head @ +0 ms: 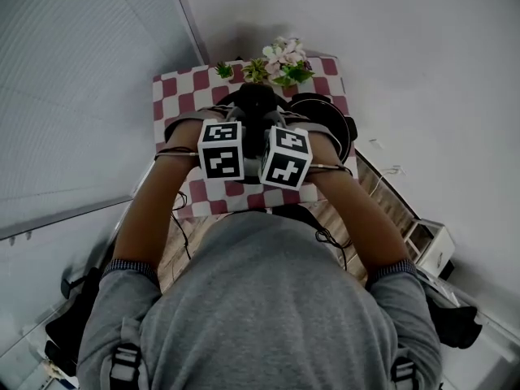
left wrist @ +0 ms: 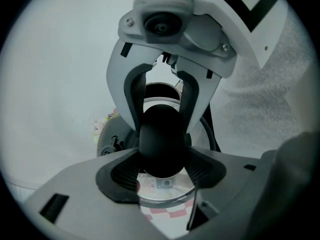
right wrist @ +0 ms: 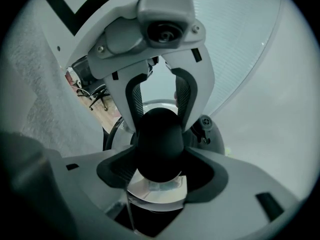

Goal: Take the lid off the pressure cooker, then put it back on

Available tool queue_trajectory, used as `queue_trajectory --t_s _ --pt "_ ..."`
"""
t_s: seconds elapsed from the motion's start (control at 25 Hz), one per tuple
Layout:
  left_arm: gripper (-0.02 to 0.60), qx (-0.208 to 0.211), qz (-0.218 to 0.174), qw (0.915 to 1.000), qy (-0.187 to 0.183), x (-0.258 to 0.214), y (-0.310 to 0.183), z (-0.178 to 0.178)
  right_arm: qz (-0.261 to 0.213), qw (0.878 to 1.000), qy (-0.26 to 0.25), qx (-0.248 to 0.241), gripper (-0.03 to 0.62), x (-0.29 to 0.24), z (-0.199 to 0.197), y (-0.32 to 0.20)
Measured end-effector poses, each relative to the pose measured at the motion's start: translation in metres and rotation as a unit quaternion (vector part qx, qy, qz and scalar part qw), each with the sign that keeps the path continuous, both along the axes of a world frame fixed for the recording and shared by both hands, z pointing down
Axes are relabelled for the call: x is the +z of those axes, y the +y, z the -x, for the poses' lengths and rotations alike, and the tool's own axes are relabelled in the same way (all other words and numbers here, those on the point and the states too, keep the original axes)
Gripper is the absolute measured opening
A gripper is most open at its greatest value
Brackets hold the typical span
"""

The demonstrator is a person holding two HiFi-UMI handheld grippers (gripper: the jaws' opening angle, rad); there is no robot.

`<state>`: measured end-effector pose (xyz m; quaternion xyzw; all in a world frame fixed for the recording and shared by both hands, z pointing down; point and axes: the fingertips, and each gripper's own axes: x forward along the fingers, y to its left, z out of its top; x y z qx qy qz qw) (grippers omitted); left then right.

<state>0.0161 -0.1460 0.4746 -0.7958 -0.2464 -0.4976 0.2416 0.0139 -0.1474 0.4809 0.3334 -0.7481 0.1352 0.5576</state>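
Note:
Both grippers meet over the red-and-white checked table [head: 174,96] and clamp the same black handle [head: 255,102] of the pressure cooker lid from opposite sides. My left gripper [left wrist: 162,170] is shut on the handle [left wrist: 161,141], its dark pads pressing both flanks; the right gripper [left wrist: 161,125] faces it and grips the far part. In the right gripper view, my right gripper [right wrist: 159,170] squeezes the handle [right wrist: 159,144], with the left gripper [right wrist: 157,118] opposite. Shiny lid metal with a sticker [left wrist: 164,188] [right wrist: 157,193] shows under the handle. The dark cooker body [head: 329,124] sits just right of the grippers.
A bunch of pink and green artificial flowers [head: 281,62] stands at the table's far edge. A dark rounded part with a small knob [right wrist: 210,130] shows beside the handle. White walls close in on the left and behind. Wooden floor [head: 382,197] lies to the right.

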Motion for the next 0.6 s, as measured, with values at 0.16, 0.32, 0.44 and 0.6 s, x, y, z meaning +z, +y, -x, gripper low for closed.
queue_trajectory --t_s 0.16,0.32,0.44,0.6 --pt "0.298 0.015 -0.002 0.9999 -0.001 -0.005 0.01 -0.021 -0.002 1.0 -0.002 0.015 0.295 -0.007 -0.021 0.009" --pt "0.298 0.036 0.002 0.9993 0.001 -0.004 0.023 -0.047 0.002 0.999 -0.003 0.036 0.295 -0.007 -0.047 0.022" --pt "0.298 0.054 0.005 0.9985 -0.001 -0.001 0.035 -0.067 0.007 0.998 -0.005 0.054 0.295 -0.004 -0.067 0.034" --pt "0.298 0.081 0.011 0.9967 -0.004 0.004 0.05 -0.089 0.015 0.997 -0.006 0.082 0.295 0.001 -0.089 0.049"
